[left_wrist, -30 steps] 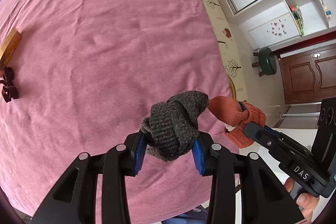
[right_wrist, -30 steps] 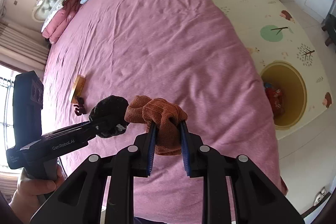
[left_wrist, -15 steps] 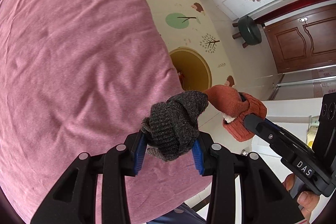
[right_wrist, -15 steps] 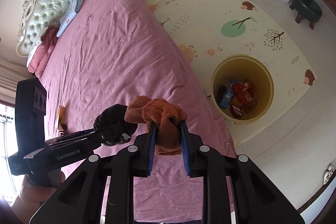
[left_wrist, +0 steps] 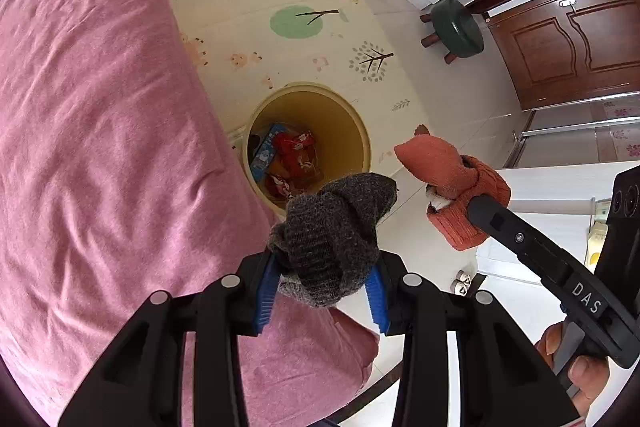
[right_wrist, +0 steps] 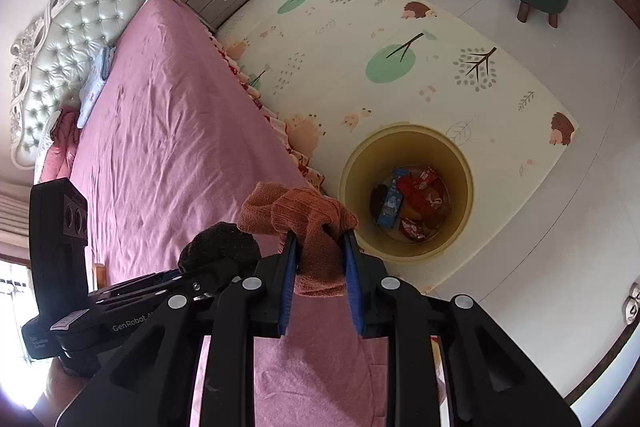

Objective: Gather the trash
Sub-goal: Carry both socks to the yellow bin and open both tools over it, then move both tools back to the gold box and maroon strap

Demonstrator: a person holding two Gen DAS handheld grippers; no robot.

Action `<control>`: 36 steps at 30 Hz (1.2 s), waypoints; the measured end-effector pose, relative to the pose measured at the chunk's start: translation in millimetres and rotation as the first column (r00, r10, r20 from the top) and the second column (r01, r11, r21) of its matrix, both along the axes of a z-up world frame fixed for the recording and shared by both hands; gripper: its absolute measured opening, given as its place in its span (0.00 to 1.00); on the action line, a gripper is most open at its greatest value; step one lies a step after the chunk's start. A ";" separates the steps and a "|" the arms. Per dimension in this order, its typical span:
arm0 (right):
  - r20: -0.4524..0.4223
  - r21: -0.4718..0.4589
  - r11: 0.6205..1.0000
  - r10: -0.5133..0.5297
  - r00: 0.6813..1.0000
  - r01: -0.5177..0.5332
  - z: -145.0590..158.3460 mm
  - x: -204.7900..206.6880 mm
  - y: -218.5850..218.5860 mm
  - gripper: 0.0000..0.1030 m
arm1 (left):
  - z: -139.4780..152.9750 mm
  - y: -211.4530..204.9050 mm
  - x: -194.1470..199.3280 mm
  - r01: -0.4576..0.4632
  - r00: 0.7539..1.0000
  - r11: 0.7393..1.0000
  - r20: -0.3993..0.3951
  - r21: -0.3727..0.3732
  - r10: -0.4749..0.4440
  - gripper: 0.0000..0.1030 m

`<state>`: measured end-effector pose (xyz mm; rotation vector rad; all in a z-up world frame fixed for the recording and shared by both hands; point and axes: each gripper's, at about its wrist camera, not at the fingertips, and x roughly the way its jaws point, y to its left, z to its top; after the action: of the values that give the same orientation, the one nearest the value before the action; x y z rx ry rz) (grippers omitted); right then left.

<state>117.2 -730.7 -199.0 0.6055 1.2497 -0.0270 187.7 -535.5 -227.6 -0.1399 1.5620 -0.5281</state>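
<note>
The left gripper [left_wrist: 322, 291] is clamped on a rolled dark grey knitted sock [left_wrist: 332, 231], its blue pads pressed into both sides of the bundle, and the right gripper [right_wrist: 320, 281] is likewise clenched on a rolled orange knitted sock [right_wrist: 308, 223]; both bundles are carried side by side above the corner of the pink bedspread [left_wrist: 100, 147], near the yellow waste bin [right_wrist: 406, 195] but not yet over its mouth. The largest risk is judged to lie with the bedspread: if either bundle is let go while the bed edge is beneath it, it would land on the bed or slide off onto the patterned play mat [right_wrist: 380, 39], and a fresh pick-up would be needed. The bin is the next concern, since it stands just beside the bed and its mouth is partly hidden behind the grey sock in the left wrist view; a release made near the rim could be deflected outward. The wrappers [right_wrist: 420, 199] already lying at the bottom are not thought to obstruct anything. Lastly, the socks themselves are soft and loosely rolled, so a loose end could be snagged on a pad at release, or one bundle could be knocked by the other gripper, the two being held close together.
</note>
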 end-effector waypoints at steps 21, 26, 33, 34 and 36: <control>0.058 -0.039 0.994 -0.095 0.994 0.097 17.5 32.5 -59.6 0.45 | -3.2 -68.8 15.9 0.155 0.987 0.987 0.024 0.040 -0.156 0.71; 0.046 -0.027 0.999 -0.040 0.998 0.041 22.6 36.3 -31.3 0.45 | 6.9 -33.0 9.6 0.115 0.993 0.992 0.033 0.047 -0.117 0.71; 0.059 -0.017 0.995 0.095 0.994 -0.094 43.5 45.4 42.0 0.45 | 30.2 40.2 -3.8 0.017 0.996 0.998 0.083 0.057 -0.021 0.73; 0.059 -0.016 0.993 0.118 0.991 -0.117 45.2 46.1 55.1 0.45 | 33.2 53.8 -6.1 -0.001 0.996 0.998 0.091 0.060 -0.005 0.73; 0.058 -0.008 0.986 0.166 0.984 -0.165 49.5 48.0 84.5 0.45 | 38.1 81.1 -11.7 -0.036 0.994 0.997 0.103 0.069 0.029 0.73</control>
<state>165.2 -646.2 -149.6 0.4944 1.2389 0.1264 176.0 -454.4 -189.5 -0.0835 1.4745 -0.4470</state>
